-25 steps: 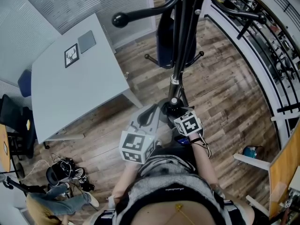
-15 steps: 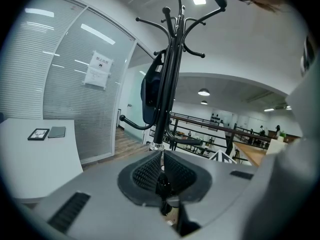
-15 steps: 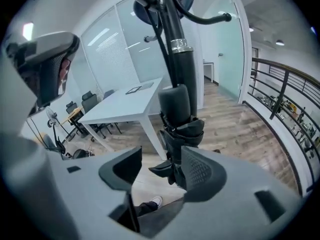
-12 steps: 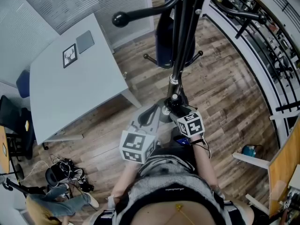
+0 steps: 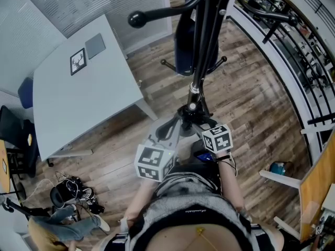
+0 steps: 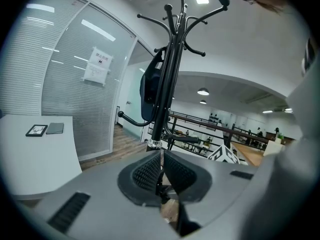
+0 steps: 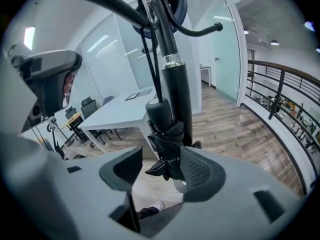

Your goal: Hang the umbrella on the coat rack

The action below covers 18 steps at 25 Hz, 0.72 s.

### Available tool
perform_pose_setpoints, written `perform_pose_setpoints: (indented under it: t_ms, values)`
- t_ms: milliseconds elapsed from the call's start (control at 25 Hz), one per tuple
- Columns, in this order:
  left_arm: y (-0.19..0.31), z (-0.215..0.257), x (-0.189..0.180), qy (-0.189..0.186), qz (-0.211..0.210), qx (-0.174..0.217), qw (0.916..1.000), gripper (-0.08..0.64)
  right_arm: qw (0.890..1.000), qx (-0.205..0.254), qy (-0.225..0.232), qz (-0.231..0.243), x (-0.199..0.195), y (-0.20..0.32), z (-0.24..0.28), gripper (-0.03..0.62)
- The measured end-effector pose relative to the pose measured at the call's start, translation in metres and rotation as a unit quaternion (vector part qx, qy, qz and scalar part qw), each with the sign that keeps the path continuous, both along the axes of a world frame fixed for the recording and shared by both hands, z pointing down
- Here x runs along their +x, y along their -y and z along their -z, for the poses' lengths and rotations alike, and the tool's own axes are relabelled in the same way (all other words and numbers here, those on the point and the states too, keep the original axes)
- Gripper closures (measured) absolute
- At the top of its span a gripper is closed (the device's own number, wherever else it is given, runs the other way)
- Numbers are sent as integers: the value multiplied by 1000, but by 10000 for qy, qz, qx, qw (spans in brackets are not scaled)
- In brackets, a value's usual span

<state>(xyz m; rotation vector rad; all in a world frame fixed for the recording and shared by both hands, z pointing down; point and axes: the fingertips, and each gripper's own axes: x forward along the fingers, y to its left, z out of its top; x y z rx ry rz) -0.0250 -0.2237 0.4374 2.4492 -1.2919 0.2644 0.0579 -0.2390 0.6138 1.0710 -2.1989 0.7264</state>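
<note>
Right gripper (image 7: pixel 162 160) wide open, folded black umbrella (image 7: pixel 166 126) between the jaws — touching the right pad, clear gap to the left one. Umbrella hangs upright against the coat rack (image 7: pixel 172 79) pole, low down. Looks like a thin cord carries it from above, but I can't make out which hook. Left gripper (image 6: pixel 161 159) jaws closed together, nothing in them — pointing at the pole, close by.

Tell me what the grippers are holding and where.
Seemingly nothing: the right gripper's jaws stand apart around the umbrella's lower end; the left gripper's jaws are shut.
</note>
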Motion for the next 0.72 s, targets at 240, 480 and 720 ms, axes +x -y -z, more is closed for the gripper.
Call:
perform_pose_setpoints:
  t_ms: [240, 480, 720]
  values:
    - [-4, -2, 4, -37, -106, -27, 9999, 541, 9997, 158, 165, -59, 0, -1, 9, 357]
    - [0, 1, 2, -195, -79, -3, 9998, 541, 9990, 387, 216, -106, 1, 3, 21, 403]
    - [0, -1, 3, -220, -43, 13, 9997, 540, 9964, 680, 463, -193, 1, 5, 38, 443]
